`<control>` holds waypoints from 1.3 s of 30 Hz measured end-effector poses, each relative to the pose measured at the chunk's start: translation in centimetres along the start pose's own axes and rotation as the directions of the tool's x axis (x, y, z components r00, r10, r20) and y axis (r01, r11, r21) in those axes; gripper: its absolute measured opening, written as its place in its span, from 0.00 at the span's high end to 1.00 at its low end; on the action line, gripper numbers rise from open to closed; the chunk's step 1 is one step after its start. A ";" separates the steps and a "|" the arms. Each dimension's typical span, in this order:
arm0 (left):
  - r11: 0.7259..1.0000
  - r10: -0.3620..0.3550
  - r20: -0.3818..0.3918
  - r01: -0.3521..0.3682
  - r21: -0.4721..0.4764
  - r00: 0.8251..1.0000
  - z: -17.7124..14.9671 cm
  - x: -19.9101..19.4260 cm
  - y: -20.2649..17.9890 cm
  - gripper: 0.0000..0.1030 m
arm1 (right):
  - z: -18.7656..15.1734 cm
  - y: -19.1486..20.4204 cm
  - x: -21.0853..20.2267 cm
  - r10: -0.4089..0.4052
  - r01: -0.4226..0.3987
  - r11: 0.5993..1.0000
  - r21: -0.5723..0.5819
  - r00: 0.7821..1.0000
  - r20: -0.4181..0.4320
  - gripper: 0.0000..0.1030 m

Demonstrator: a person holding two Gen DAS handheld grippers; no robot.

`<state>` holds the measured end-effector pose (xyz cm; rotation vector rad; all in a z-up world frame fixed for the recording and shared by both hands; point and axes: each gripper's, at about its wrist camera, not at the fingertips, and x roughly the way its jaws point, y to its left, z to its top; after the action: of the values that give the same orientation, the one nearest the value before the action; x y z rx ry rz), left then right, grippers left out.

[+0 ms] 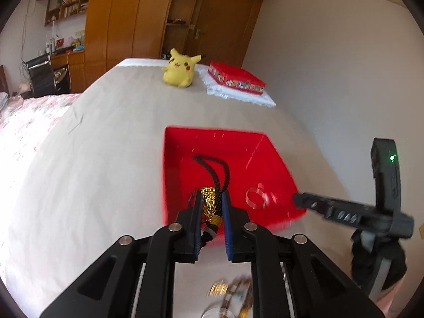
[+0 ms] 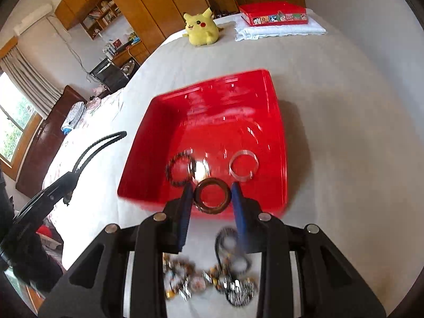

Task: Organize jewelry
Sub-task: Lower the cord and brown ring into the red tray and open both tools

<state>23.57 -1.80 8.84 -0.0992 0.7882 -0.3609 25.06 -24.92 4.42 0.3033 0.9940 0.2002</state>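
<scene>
A red plastic bin (image 1: 275, 206) (image 2: 159, 143) sits on the bed. My left gripper (image 1: 212, 198) is shut on a gold pendant (image 1: 209, 201) with a black cord (image 1: 217, 169) that loops up over the bin's left part. The cord (image 2: 98, 145) also shows in the right wrist view. My right gripper (image 2: 212, 188) is shut on a brown bangle (image 2: 212, 194) held over the bin's near edge. Inside the bin lie a clear bangle (image 2: 242, 165) (image 1: 255, 198) and a dark beaded bracelet (image 2: 180, 169). A blurred pile of jewelry (image 2: 212, 281) (image 1: 233, 291) lies below the grippers.
A yellow Pikachu plush (image 1: 179, 69) (image 2: 201, 27) sits at the far end of the bed. A red tin box (image 1: 235, 78) (image 2: 274, 16) rests on a folded white towel (image 1: 246, 95). The wall (image 1: 331, 66) is close on the right. Wardrobes stand behind.
</scene>
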 end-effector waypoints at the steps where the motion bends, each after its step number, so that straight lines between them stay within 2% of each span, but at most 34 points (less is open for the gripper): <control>1: 1.000 -0.002 -0.004 0.002 -0.003 1.000 0.4 0.8 -0.3 0.87 | 0.7 0.0 0.7 -0.002 0.002 1.000 0.003 1.000 -0.003 0.72; 5: 1.000 -0.009 -0.078 0.007 -0.026 0.997 1.9 6.3 -0.9 0.87 | 2.6 -0.4 3.4 -0.002 0.003 1.000 0.026 0.999 -0.038 0.72; 9: 0.999 -0.011 -0.177 0.002 -0.048 0.984 1.8 11.5 -0.6 0.87 | 3.9 -0.9 7.0 -0.035 0.037 0.999 0.031 0.996 -0.086 0.72; 13: 0.999 -0.011 -0.220 0.000 -0.054 0.975 1.8 14.6 -0.3 0.87 | 4.5 -0.7 9.5 -0.051 0.053 0.999 0.009 0.991 -0.126 0.72; 16: 0.999 -0.006 -0.224 -0.006 -0.053 0.974 2.0 15.5 -0.1 0.87 | 4.7 -0.4 10.6 -0.070 0.070 0.998 -0.009 0.988 -0.137 0.72; 23: 0.999 -0.005 -0.245 -0.006 -0.044 0.969 2.1 16.3 0.0 0.86 | 5.0 -0.4 12.0 -0.106 0.102 0.994 -0.030 0.985 -0.139 0.71; 24: 0.999 -0.004 -0.256 -0.009 -0.050 0.967 2.0 16.4 0.1 0.83 | 5.0 -0.4 12.1 -0.113 0.109 0.993 -0.037 0.984 -0.137 0.67; 25: 0.998 -0.004 -0.258 -0.010 -0.055 0.966 2.0 16.4 0.2 0.80 | 5.0 -0.4 12.0 -0.122 0.118 0.992 -0.040 0.984 -0.132 0.58; 26: 0.998 -0.003 -0.257 -0.012 -0.059 0.966 2.1 16.4 0.4 0.76 | 4.9 -0.3 11.9 -0.129 0.125 0.991 -0.040 0.984 -0.125 0.58; 28: 0.998 -0.009 -0.249 -0.006 -0.061 0.968 2.1 15.8 0.6 0.75 | 5.1 -0.5 11.4 -0.138 0.134 0.990 -0.043 0.985 -0.105 0.58; 35: 0.999 -0.023 -0.198 0.013 -0.051 0.980 2.3 11.3 0.5 0.75 | 5.1 -1.2 8.1 -0.076 0.077 0.997 0.004 0.995 -0.063 0.61; 39: 1.000 -0.014 -0.198 0.008 -0.028 0.980 1.2 8.3 0.4 0.74 | 4.6 -1.0 5.6 -0.051 0.051 0.999 0.008 0.998 -0.033 0.61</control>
<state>29.89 -4.45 4.00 -0.0939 0.9907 -0.3742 31.96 -24.91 1.94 0.2829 1.0342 0.1548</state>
